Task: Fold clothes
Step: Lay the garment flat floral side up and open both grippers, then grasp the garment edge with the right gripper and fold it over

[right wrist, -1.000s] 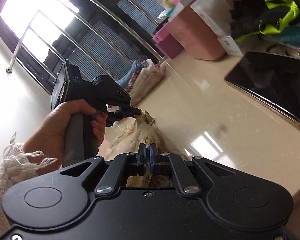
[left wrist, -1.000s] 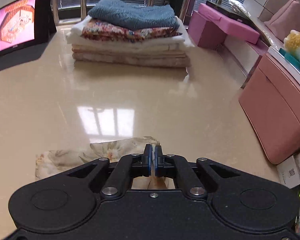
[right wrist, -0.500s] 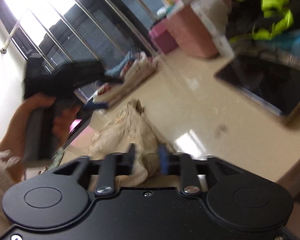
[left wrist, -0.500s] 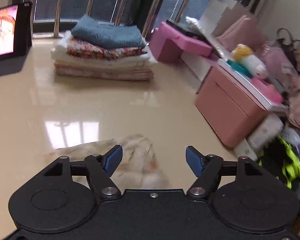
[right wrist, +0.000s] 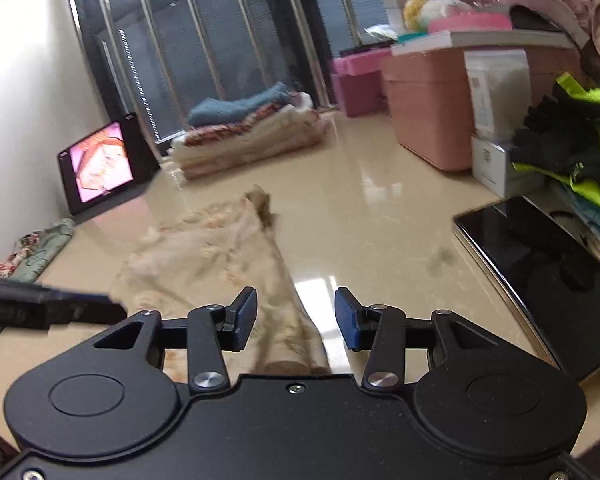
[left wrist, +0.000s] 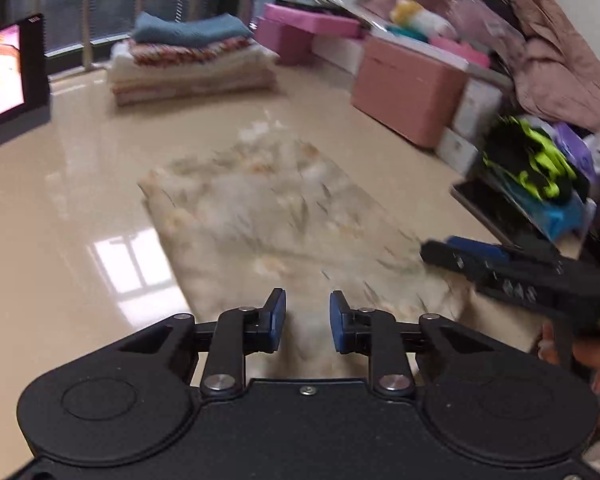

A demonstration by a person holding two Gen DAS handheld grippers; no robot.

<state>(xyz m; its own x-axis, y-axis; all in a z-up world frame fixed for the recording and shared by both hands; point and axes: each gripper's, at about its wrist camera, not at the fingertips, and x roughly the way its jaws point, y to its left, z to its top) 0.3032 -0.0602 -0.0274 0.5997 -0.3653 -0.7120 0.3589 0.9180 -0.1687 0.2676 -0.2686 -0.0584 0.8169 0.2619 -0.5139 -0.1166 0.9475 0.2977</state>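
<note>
Your left gripper points down and forward, its 2 blue pads a modest gap apart and closing, pressing on nothing. Your right gripper is angled down too, its pads somewhat wider apart and also closing, gripping nothing. In the left wrist view your right gripper reaches in from the right edge, blurred, with your right hand wrapped around its handle. In the right wrist view your left gripper enters from the left edge, also blurred.
</note>
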